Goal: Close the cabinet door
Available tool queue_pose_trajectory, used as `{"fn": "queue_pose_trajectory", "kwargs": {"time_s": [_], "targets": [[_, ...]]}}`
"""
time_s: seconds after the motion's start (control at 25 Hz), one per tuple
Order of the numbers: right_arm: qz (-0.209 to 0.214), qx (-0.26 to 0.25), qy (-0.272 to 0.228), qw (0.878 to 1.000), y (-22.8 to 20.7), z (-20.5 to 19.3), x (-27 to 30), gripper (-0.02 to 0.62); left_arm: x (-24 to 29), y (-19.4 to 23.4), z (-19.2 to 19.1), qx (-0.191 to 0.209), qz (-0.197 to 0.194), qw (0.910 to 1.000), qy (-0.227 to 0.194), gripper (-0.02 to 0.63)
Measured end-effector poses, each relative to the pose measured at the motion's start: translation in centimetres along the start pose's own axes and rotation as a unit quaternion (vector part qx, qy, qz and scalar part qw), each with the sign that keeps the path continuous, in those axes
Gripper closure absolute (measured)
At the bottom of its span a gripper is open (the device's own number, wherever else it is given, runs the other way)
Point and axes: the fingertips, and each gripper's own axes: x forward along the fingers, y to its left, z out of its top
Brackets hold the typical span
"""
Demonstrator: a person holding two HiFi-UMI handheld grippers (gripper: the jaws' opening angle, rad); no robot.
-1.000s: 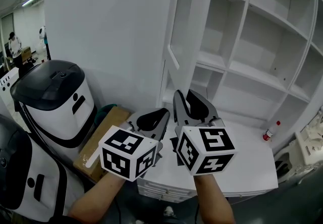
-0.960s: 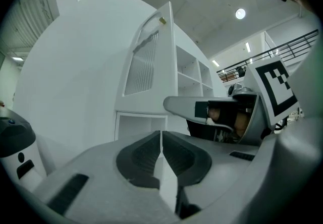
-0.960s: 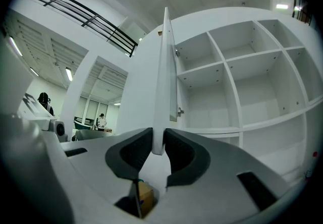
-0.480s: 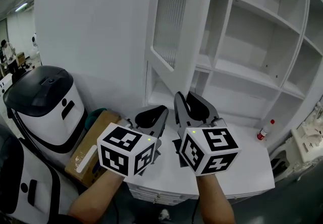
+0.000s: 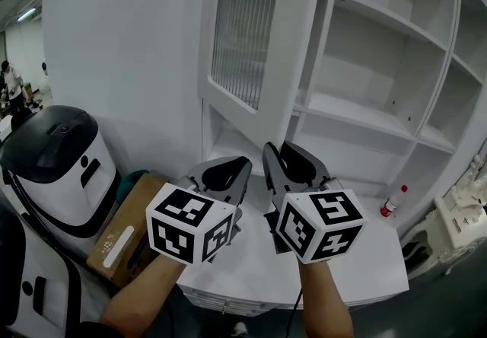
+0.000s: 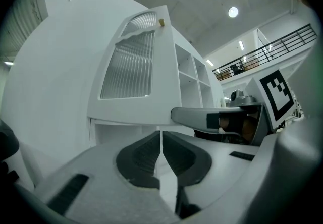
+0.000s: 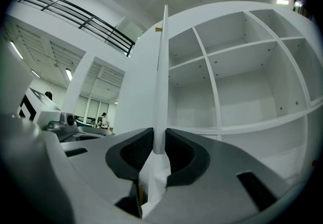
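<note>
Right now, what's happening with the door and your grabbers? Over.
Left gripper jaws shut, empty. Right gripper jaws clamped on edge of door. Door open, swung out from the shelves. Nothing seen in its path.

Tools x2: left tool (image 5: 232,170), right tool (image 5: 283,160); cabinet door (image 5: 243,39) x1; bottle (image 5: 389,203) x1; cardboard box (image 5: 137,215) x1.
</note>
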Motion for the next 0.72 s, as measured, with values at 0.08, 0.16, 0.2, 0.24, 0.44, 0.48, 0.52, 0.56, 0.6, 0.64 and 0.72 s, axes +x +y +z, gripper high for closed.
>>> {"fn": "queue_pose_trajectory", "kwargs": {"time_s": [0.08,0.16,0.2,0.24,0.44,0.48,0.52,0.56,0.6,0.64,0.72], "targets": [[0.001,-0.004,0.001,1.000,-0.5,-0.1,0.1,0.517,0.5,-0.2,-0.1,0.003,-0.004,1.0000,0.001,0.594],[0.008,-0.003,0.000,1.000,-0.8,-0.2,0.3,0.517,1.1,-0.2,-0.3,0.003,-0.009,1.0000,0.002,0.594],[0.011,-0.003,0.000,1.000,-1.1,-0.3,0.4,0.517,1.4,-0.2,-0.3,0.003,-0.010,0.9999,0.002,0.594],[0.014,-0.003,0.001,1.000,-1.3,-0.3,0.5,0.517,1.8,-0.2,-0.3,0.003,-0.010,0.9999,0.002,0.594],[0.022,0.004,0.005,1.000,-3.3,-0.5,0.9,0.512,3.9,-0.9,-0.3,0.009,-0.015,0.9998,0.003,0.594],[0.024,0.007,0.006,1.000,-3.7,-0.5,1.0,0.512,4.4,-1.0,-0.3,0.011,-0.015,0.9998,0.004,0.594],[0.027,0.008,0.006,1.000,-4.1,-0.6,1.1,0.512,4.7,-1.0,-0.2,0.014,-0.014,0.9998,0.004,0.594],[0.029,0.009,0.006,1.000,-4.4,-0.6,1.3,0.511,5.1,-0.9,-0.1,0.015,-0.012,0.9998,0.004,0.594],[0.031,0.009,0.006,0.999,-4.7,-0.7,1.4,0.509,5.4,-0.8,0.0,0.017,-0.010,0.9998,0.003,0.594],[0.033,0.009,0.006,0.999,-5.0,-0.7,1.5,0.509,5.7,-0.7,0.1,0.017,-0.008,0.9998,0.002,0.594],[0.037,0.009,0.006,0.999,-5.6,-0.7,1.7,0.508,6.4,-0.8,0.3,0.020,-0.006,0.9998,0.001,0.594]]}}
